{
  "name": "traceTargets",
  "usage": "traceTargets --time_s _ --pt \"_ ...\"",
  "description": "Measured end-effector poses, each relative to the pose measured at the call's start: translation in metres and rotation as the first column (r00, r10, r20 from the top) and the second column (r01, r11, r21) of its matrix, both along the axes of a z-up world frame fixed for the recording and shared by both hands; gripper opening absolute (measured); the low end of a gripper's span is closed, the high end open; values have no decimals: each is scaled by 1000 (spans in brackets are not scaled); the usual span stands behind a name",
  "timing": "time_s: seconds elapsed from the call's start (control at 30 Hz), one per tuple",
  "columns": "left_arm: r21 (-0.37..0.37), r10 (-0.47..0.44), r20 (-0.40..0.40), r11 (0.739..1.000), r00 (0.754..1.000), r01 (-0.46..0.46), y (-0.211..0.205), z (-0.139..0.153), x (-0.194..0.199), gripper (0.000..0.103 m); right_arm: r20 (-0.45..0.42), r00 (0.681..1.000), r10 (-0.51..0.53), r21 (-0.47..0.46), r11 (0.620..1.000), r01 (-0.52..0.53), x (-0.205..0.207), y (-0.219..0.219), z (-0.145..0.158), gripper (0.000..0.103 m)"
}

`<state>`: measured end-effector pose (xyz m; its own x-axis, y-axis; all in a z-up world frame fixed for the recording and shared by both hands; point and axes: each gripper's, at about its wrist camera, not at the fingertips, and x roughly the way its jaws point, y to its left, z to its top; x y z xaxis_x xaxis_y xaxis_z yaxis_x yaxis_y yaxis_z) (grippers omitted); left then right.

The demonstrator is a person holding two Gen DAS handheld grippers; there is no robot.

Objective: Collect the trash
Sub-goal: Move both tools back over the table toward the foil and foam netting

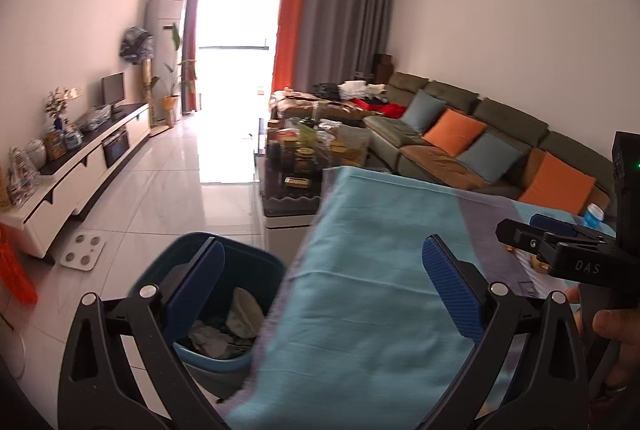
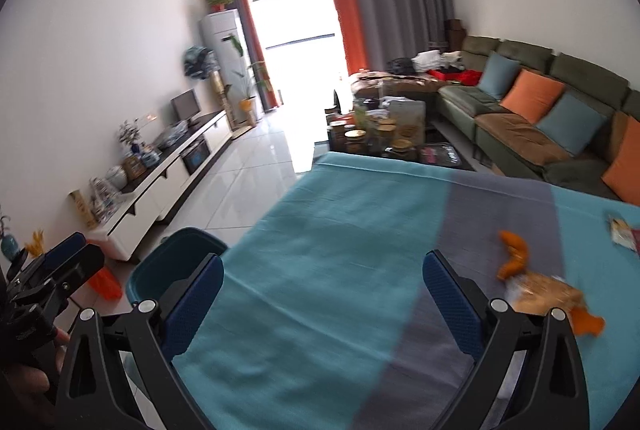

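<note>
Orange peel scraps [image 2: 516, 256] and a crumpled tan wrapper [image 2: 548, 294] are seen lying together on the worktop [image 2: 320, 230], which is covered by a teal cloth with a grey stripe. The trash is blurred; a second orange piece [image 2: 588, 324] is touching the wrapper's near edge. The right gripper [image 2: 324, 294] is held wide open with nothing between its blue pads, and the trash is placed just beside its right finger, outside the jaws. A flat printed packet [image 2: 624, 232] is seen further right on the cloth, well apart from the gripper.

The left gripper [image 1: 324, 290] is likewise spread wide and empty, held over the worktop's left edge. Its left finger is seen above a dark teal bin [image 1: 216, 310] standing on the floor beside the worktop. Crumpled grey and pale paper waste [image 1: 232, 326] is seen inside the bin. A blue-capped bottle [image 1: 594, 214] is partly hidden behind the other gripper at the worktop's far right.

Further off, a white scale [image 1: 82, 250] is seen on the tiled floor, a cluttered coffee table [image 1: 312, 154] beyond the worktop, a green sofa [image 1: 480, 134] with orange and blue cushions on the right, and a TV cabinet [image 1: 80, 166] on the left.
</note>
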<state>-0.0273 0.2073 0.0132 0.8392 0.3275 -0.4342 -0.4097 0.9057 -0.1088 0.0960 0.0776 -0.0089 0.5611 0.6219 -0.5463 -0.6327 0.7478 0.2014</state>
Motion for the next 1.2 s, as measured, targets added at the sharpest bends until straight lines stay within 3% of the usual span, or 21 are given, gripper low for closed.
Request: traceTargets --time_s 0.3,0.57,0.83,1.2 --pt "17 -132 6 991 991 132 -55 -1 13 97 9 990 -137 25 990 137 -20 -79 -12 96" --pt "35 -238 19 971 971 237 -95 -4 24 97 58 960 -275 27 961 274 -46 -136 -13 96" --pt "50 -324 23 945 946 322 -127 -5 36 97 127 923 -362 27 932 362 -70 -176 -11 96" --pt "61 -366 22 929 930 364 -143 -6 43 97 131 879 -458 28 888 459 -79 -211 -14 96"
